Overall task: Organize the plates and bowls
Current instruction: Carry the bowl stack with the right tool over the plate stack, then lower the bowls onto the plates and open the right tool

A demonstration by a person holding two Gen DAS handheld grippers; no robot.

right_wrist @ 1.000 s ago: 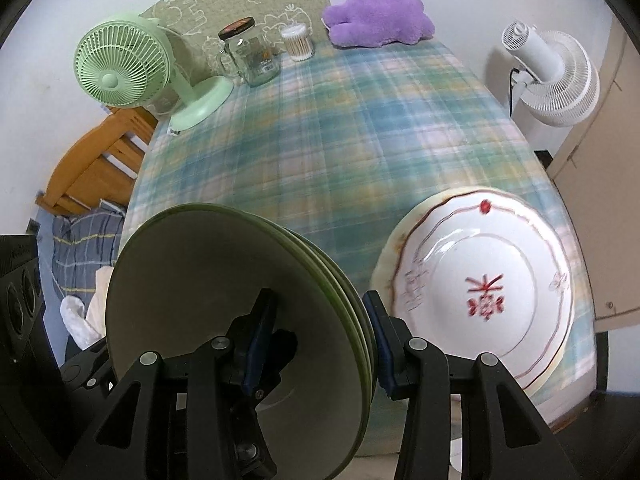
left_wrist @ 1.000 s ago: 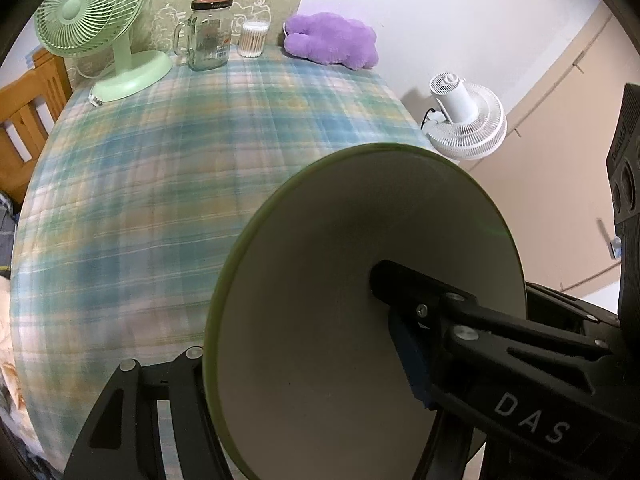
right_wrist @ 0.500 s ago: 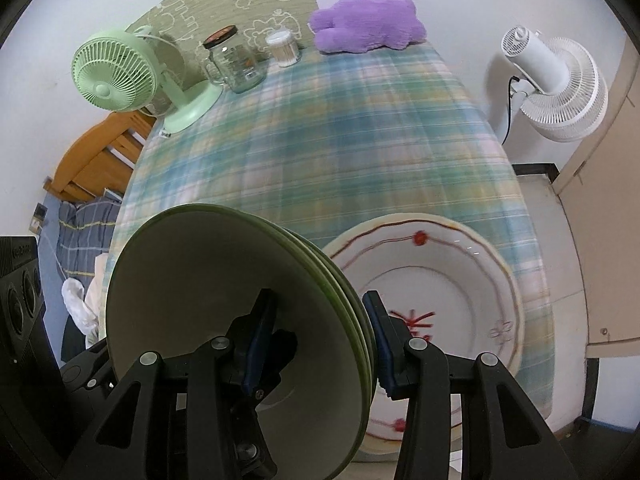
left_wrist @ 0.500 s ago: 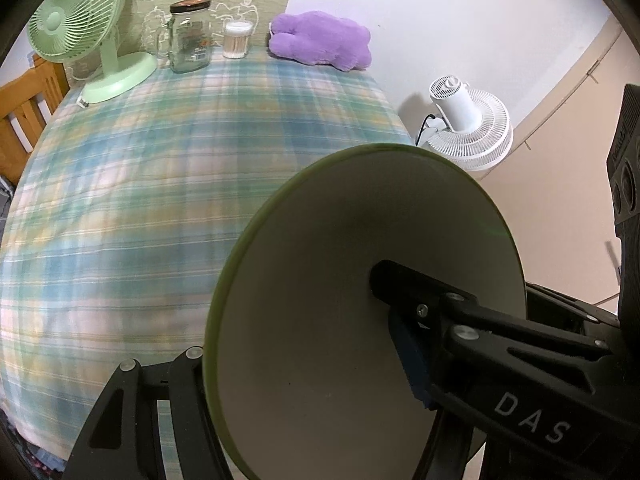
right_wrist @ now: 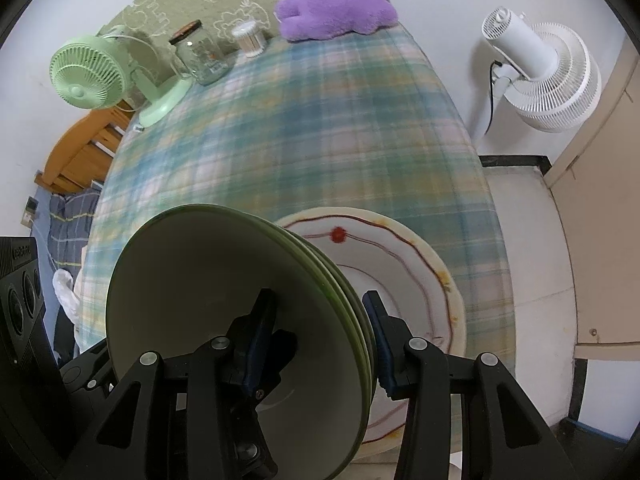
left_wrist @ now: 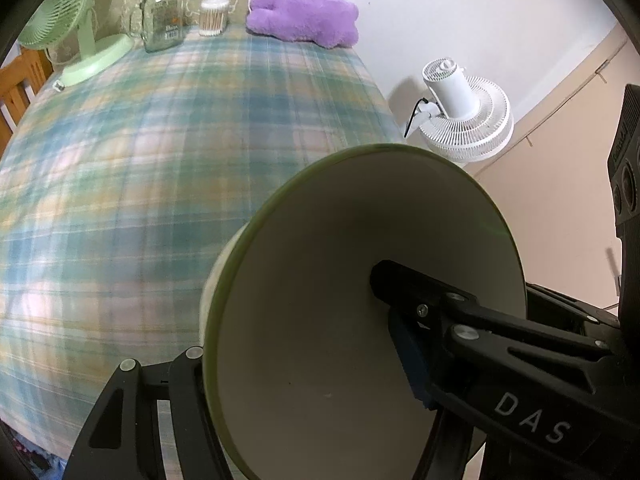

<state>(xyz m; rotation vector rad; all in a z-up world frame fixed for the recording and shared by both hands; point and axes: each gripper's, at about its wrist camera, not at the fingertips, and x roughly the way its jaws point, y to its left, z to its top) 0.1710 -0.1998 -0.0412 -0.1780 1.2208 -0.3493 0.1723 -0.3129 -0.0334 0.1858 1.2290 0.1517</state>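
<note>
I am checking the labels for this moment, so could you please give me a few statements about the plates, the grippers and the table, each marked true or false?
1. The right gripper is clamped on a stack of green plates. True.
2. The left gripper is empty. False: it grips the green stack too, with one finger across the inner face.
3. A white plate with red markings lies flat on the plaid tablecloth. True.
4. The purple plush toy sits on the white plate. False: it lies at the table's far edge.
5. The glass jar stands beside the green desk fan. True.
</note>
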